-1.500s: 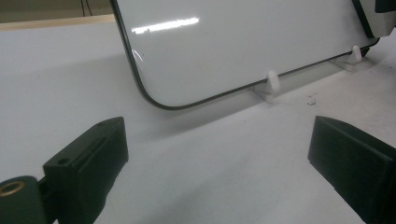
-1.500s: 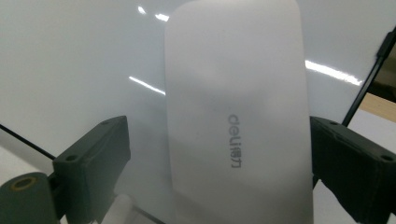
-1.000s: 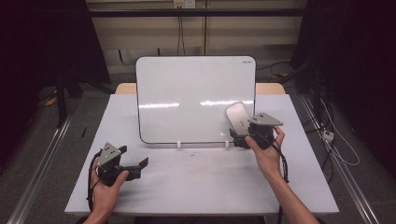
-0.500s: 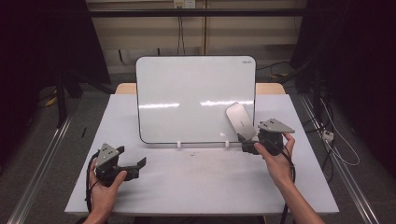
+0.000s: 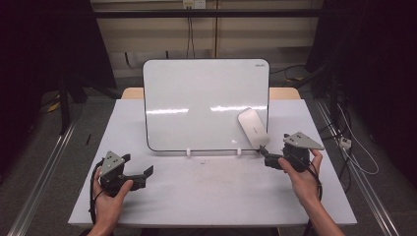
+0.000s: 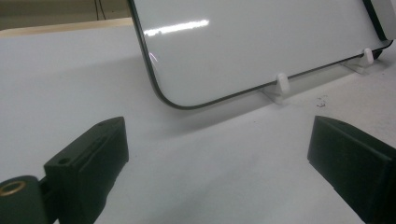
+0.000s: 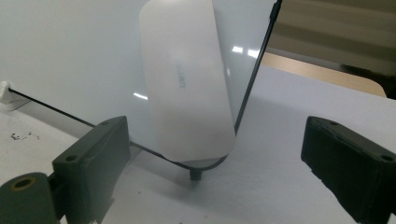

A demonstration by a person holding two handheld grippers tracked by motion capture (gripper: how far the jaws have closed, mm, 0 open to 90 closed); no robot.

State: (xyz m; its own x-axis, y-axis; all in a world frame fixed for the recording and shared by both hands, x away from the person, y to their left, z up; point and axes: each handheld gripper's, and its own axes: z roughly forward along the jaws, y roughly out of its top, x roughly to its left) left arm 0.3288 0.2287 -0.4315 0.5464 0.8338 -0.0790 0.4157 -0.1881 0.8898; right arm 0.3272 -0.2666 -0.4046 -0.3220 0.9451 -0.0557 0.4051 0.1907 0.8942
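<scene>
Here the eraser [image 5: 253, 128] clings flat to the whiteboard [image 5: 206, 103] at its lower right corner, long axis tilted. The right claw [image 5: 265, 158] sits just below it, jaws wide, just closing slightly, nothing between. The left claw [image 5: 140, 173], also wide, rests well apart near the desk's [image 5: 211, 196] left edge. No containers present.

High overhead view, two close low claw views, all facing the whiteboard [image 5: 206, 103].
</scene>
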